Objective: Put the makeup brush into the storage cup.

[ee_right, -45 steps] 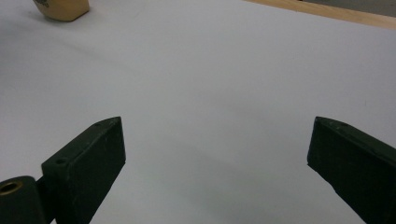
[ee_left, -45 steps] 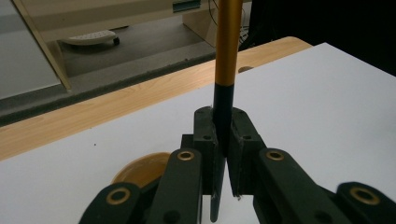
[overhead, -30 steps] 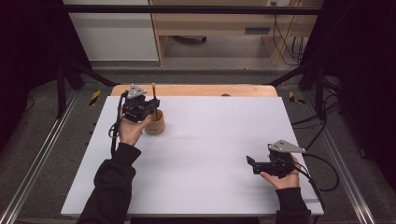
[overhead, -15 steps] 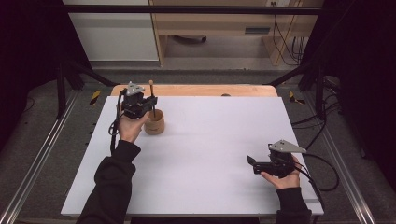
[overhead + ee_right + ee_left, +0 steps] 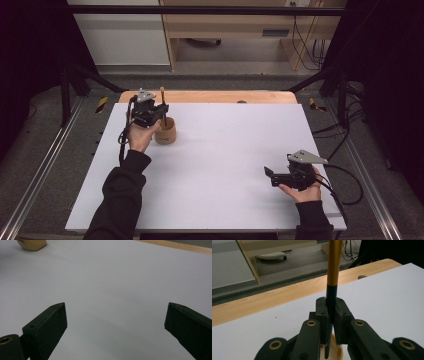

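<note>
One pen (image 5: 333,270), gold above and black below, stands upright in the left gripper (image 5: 331,322), whose two fingers (image 5: 322,315) are narrow and pressed on the black lower part from both sides. In the left gripper view the pen's lower end hangs over the mouth of one wooden cup (image 5: 335,352), which lies just beneath the fingers; whether the tip touches the cup cannot be told. In the high view the left gripper (image 5: 159,114) is at the far left of the white worktop (image 5: 225,150), with the cup (image 5: 165,132) just beside the hand and the pen (image 5: 162,97) rising above it.

The right gripper (image 5: 268,172) rests near the worktop's near right corner, well apart from the cup. Its two fingers (image 5: 47,325) stand wide, with nothing between them but bare worktop (image 5: 112,290). The cup (image 5: 31,243) shows far off at that view's top left edge.
</note>
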{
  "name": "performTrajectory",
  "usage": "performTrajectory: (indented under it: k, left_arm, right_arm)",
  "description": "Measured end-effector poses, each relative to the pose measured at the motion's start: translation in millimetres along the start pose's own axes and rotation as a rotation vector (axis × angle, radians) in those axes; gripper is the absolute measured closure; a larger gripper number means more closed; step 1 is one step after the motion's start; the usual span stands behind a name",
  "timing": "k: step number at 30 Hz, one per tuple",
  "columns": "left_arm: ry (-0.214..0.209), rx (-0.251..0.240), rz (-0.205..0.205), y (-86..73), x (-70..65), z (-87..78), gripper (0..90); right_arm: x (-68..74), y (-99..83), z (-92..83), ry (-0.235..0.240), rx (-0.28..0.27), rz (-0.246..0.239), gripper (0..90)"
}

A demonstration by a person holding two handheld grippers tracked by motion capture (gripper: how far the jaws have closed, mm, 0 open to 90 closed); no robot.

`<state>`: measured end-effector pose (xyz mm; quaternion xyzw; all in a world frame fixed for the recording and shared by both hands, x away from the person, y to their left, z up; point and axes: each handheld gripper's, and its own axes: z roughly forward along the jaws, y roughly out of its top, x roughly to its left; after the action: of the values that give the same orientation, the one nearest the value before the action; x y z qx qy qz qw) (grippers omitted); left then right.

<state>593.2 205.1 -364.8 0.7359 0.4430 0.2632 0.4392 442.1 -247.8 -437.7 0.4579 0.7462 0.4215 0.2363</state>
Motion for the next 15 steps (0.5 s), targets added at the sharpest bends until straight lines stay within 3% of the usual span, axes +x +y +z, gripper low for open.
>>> performTrajectory:
  k: [15]
  left_arm:
    - [0.002, 0.013, -0.017, -9.9, 3.0, 7.1, 82.9]
  right_arm:
    - [0.3, -0.3, 0.9, -0.001, 0.000, -0.006, 4.5]
